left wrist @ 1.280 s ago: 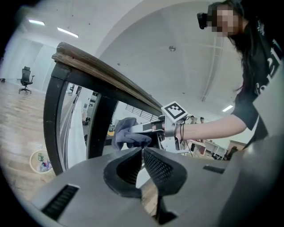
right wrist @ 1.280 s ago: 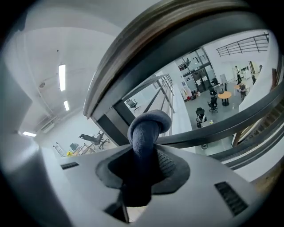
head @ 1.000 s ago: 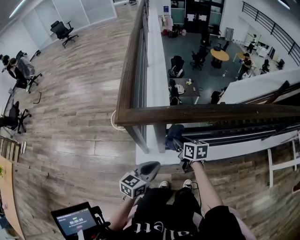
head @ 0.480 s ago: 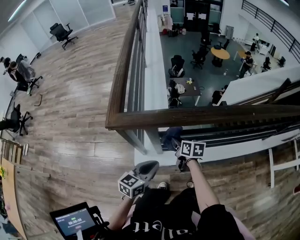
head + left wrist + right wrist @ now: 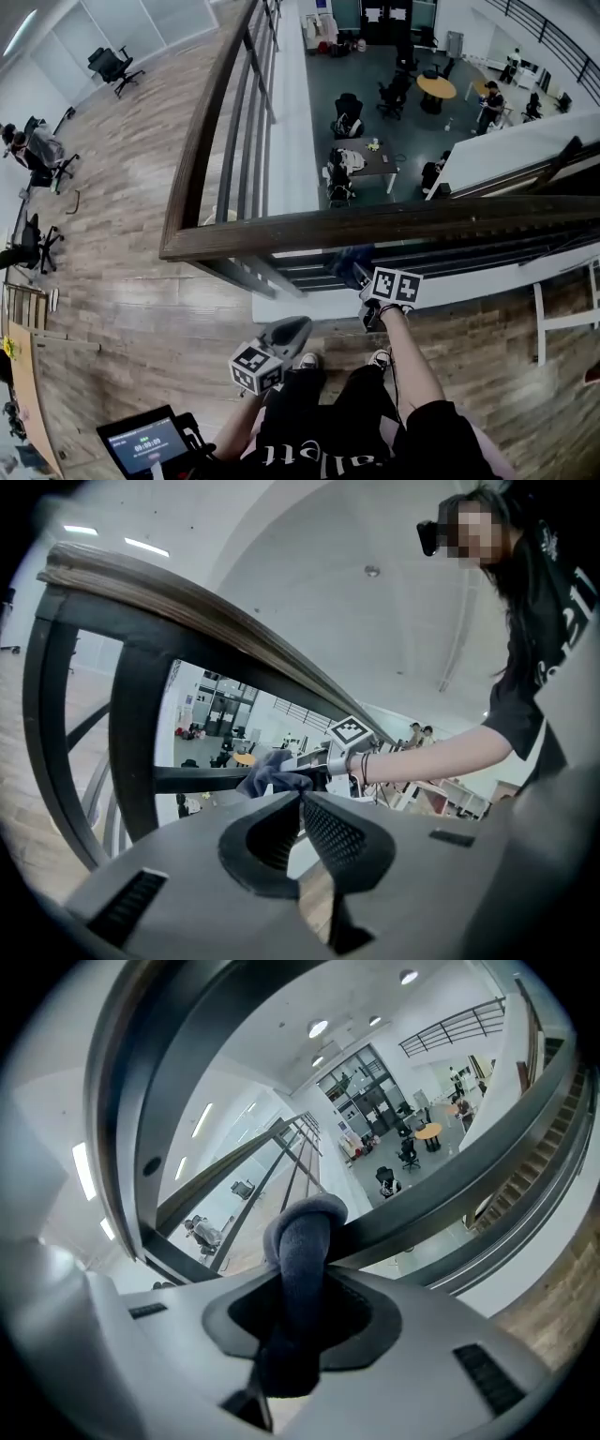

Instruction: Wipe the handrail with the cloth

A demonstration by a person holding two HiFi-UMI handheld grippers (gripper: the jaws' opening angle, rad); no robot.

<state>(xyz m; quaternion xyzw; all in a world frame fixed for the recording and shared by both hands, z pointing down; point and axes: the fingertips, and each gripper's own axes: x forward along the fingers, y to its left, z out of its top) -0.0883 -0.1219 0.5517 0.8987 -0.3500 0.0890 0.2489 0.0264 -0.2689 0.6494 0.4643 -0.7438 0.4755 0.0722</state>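
The brown wooden handrail (image 5: 375, 225) runs across the head view and turns at a corner at the left. My right gripper (image 5: 358, 273) is shut on a dark blue cloth (image 5: 347, 256) just below the rail's near edge; whether the cloth touches the rail cannot be told. In the right gripper view the cloth (image 5: 302, 1232) bulges out of the jaws, with the rail (image 5: 178, 1063) arching overhead. My left gripper (image 5: 286, 335) hangs lower and to the left, shut and holding nothing. The left gripper view looks up at the handrail (image 5: 197, 616) and the cloth (image 5: 270, 776).
Dark metal balusters (image 5: 246, 122) stand under the rail. Beyond it lies a lower floor with desks (image 5: 370, 164). Office chairs (image 5: 111, 64) stand at the far left. A small screen (image 5: 145, 441) is at the bottom left, a white frame (image 5: 562, 328) at the right.
The rail and its corner have slid left and nearer in the head view. My right gripper with the cloth now sits farther right of the corner. The left gripper keeps its place.
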